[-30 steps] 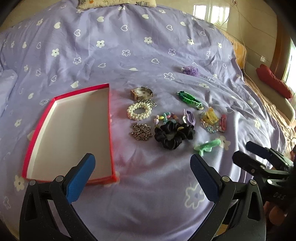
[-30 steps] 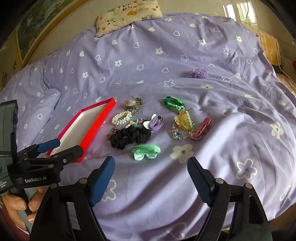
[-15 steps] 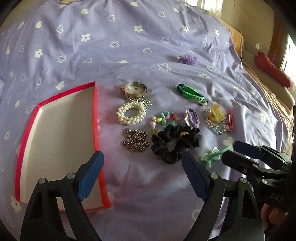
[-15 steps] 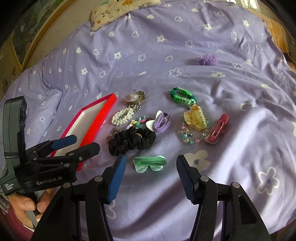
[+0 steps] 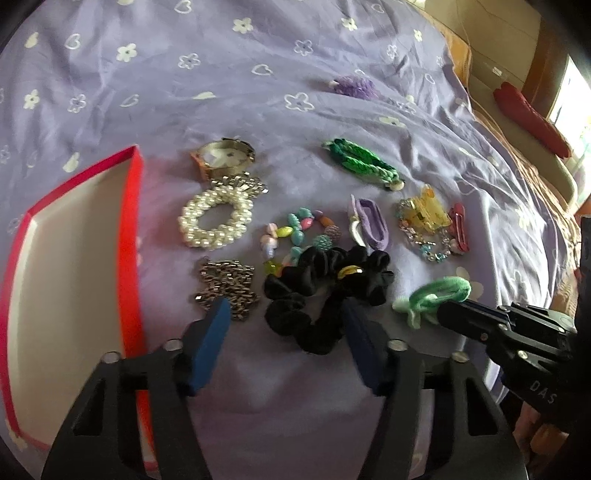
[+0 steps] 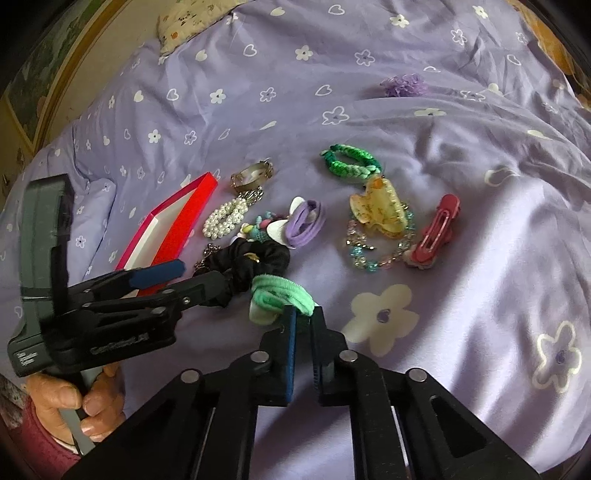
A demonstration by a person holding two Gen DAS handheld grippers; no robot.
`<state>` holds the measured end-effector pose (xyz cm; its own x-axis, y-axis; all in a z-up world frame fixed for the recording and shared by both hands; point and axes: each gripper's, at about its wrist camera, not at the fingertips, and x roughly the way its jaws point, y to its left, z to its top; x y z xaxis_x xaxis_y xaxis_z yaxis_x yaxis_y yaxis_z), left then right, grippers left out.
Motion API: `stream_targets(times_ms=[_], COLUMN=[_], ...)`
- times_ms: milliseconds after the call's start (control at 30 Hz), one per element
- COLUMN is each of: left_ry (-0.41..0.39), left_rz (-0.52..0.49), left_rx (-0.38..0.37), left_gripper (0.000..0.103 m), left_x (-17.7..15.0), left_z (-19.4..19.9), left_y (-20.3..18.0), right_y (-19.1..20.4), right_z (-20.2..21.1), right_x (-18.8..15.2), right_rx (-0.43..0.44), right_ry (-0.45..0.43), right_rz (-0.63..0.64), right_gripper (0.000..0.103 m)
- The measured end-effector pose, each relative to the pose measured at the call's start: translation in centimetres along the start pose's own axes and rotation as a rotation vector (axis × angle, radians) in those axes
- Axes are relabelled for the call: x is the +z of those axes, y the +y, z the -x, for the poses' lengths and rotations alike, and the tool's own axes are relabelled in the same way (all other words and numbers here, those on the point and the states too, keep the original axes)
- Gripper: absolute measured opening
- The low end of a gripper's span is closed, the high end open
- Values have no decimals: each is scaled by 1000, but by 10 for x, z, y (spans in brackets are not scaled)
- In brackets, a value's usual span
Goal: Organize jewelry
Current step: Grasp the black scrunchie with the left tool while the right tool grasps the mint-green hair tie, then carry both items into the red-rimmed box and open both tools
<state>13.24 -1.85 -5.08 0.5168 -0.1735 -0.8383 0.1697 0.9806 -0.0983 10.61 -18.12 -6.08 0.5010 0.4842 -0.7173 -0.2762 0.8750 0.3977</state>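
Jewelry lies spread on a purple bed cover. My left gripper (image 5: 286, 317) is open, its jaws either side of the black scrunchie (image 5: 325, 291), which also shows in the right wrist view (image 6: 255, 262). My right gripper (image 6: 302, 314) is shut on the mint green hair tie (image 6: 280, 291), seen from the left wrist view (image 5: 439, 293) too. An empty red box (image 5: 129, 236) with a white inside sits to the left. Near it lie a pearl bracelet (image 5: 214, 221), a silver chain (image 5: 227, 286), a watch (image 5: 225, 157) and a coloured bead bracelet (image 5: 295, 230).
Further right lie a green braided band (image 6: 349, 164), a purple hair tie (image 6: 306, 223), a yellow claw clip (image 6: 378, 210) on a crystal bracelet, and a red clip (image 6: 436, 229). A purple scrunchie (image 6: 404, 85) sits far back. A pillow (image 6: 192, 18) lies at the head.
Both grippers moved forward and down toward the jewelry. The right gripper closed on the mint green hair tie. The left gripper narrowed around the black scrunchie.
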Motion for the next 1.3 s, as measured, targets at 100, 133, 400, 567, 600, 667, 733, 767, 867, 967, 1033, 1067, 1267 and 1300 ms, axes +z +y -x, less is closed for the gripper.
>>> stream_targets(times_ms=[100,133,400,567,600,667,733,767,867,967,1033,1067,1267,1300], left_ry=[9,9,-46,-111,-124,-149,-167,-179,-209,-235,-249,-257,-276,-276], left_rz=[-8,-10,0,42,53,71,91,101,118,131,145,155,225,241], left_rx=[-36,-45,-85,-104,-107,-111,-120,-128,-136,-130,-125,-121,-67,-59], left_gripper=[30,22,7,7,7,6,6,6,6,6,6,6,6,6], left_x=[1,1,-4,-8,-9,-10,-11,-13,-15,-19,-21,-24,-38,-40], left_z=[-3,-3,20,47,54,65,75,80,94,107,114,119,130,132], left_y=[-3,-3,-1,10,13,20,25,28,36,44,51,56,92,99], right_y=[-2,-3,2,10,12,17,23,26,35,45,53,57,89,96], right_z=[4,5,13,20,22,24,25,26,26,25,24,23,7,2], right_x=[-1,-2,1,2,3,4,6,6,7,8,9,9,10,11], right_rx=[4,4,11,22,23,31,37,41,57,67,77,82,132,145], right_ry=[-7,-10,-34,-51,-54,-57,-62,-64,-64,-61,-57,-55,-22,-13], right_rz=[-3,-4,4,12,16,25,38,43,52,73,88,96,147,159], right_gripper=[3,3,3,3,3,3,3,3,3,3,3,3,3,3])
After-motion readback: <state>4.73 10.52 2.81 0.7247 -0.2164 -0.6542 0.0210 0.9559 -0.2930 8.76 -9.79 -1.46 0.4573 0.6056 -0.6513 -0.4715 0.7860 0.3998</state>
